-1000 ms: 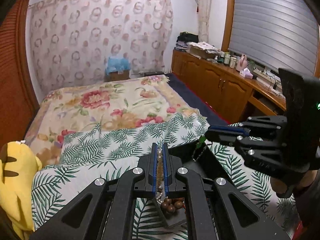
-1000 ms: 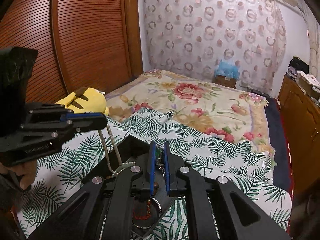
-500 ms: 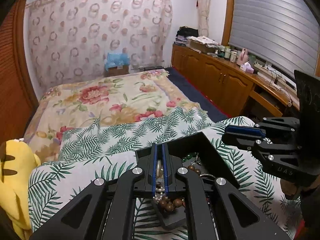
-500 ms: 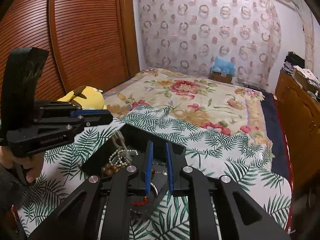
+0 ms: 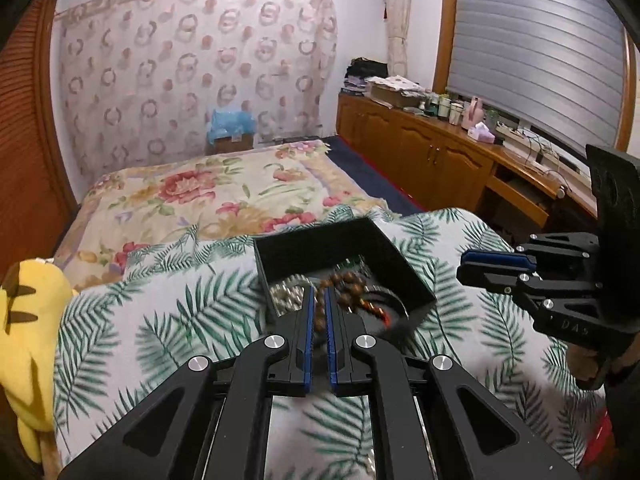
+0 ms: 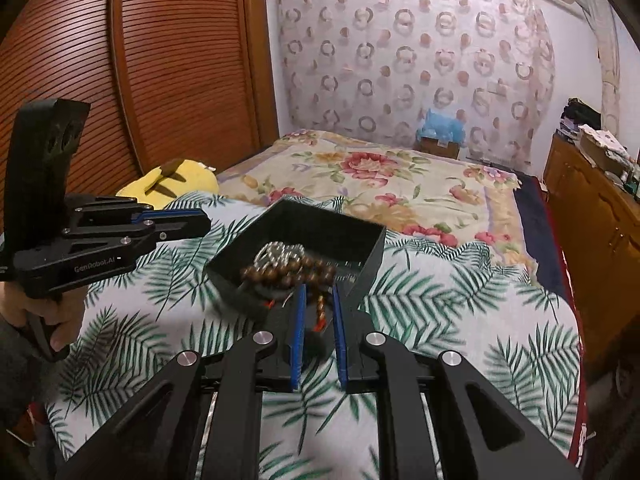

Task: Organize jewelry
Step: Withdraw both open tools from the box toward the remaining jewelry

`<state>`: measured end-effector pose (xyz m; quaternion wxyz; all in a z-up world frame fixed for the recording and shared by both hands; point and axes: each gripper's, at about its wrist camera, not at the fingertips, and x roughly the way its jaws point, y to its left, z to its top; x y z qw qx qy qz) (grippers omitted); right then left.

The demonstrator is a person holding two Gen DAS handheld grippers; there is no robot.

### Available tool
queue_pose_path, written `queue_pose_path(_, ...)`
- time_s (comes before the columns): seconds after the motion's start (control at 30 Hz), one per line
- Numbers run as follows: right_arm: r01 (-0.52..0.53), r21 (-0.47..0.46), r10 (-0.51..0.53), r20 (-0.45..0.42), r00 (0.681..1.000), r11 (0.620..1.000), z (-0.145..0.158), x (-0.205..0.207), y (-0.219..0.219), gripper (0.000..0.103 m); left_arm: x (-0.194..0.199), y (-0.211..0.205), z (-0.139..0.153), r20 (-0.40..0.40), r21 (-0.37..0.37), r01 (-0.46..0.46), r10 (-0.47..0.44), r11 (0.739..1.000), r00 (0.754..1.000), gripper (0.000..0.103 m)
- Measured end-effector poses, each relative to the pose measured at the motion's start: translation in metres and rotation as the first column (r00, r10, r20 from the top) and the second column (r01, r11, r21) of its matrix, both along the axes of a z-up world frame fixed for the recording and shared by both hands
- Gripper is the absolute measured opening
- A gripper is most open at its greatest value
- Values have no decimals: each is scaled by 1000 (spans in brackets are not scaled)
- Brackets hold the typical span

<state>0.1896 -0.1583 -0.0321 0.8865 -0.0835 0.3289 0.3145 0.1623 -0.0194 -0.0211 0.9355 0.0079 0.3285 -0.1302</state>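
A black open box [image 5: 320, 248] [image 6: 370, 260] sits on the palm-leaf blanket. Inside it lie a silvery pearl necklace [image 5: 286, 294] [image 6: 280, 254] and a brown wooden bead strand [image 5: 348, 280] [image 6: 288, 272], whose red tassel [image 5: 384, 316] hangs at the near wall. My left gripper [image 5: 319, 292] [image 6: 200, 220] is shut, just short of the box on its left; nothing hangs from it. My right gripper [image 6: 319, 290] [image 5: 466, 264] stands slightly open to the right of the box. The beads only show through its gap and are not pinched.
A yellow plush toy [image 5: 28, 320] [image 6: 176, 178] lies at the blanket's left edge. The floral bedspread [image 5: 220, 192] stretches beyond the box. Wooden cabinets [image 5: 432, 160] line the right wall and a slatted wardrobe [image 6: 160, 60] the left. A hand [image 6: 60, 320] holds the left gripper's grip.
Both grippers have drawn back from the box. The pearl necklace that hung from my left gripper now lies in the box. The right jaws have parted a little.
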Motion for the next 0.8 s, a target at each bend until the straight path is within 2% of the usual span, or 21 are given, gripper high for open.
queue_pose_path(0.17, 7, -2, -7, -13, 1000, 1000, -6, -22, -7, 15, -26, -6, -10, -13, -9, 19, -19, 1000, 1000, 4)
queue_pose_path(0.27, 13, -11, -13, -34, 999, 1000, -16, -34, -9, 21, -41, -9, -18, -23, -10, 30, -30, 999, 999, 4)
queue_pose_path(0.5, 17, -32, -19, -79, 997, 999, -39, -61, -14, 23, -70, -11, -37, -53, -18, 46, -46, 999, 998, 4)
queue_pose_path(0.57, 17, -32, -20, -94, 995, 999, -45, -67, -17, 35, -76, -13, -42, -62, -15, 52, -53, 999, 997, 4)
queue_pose_path(0.7, 35, -23, -37, -118, 992, 999, -55, -83, -24, 40, -87, -19, -50, -84, -12, 71, -71, 997, 994, 4)
queue_pose_path(0.8, 66, -8, -67, -120, 991, 998, -58, -96, -33, 55, -91, -24, -55, -96, -4, 84, -84, 996, 992, 7)
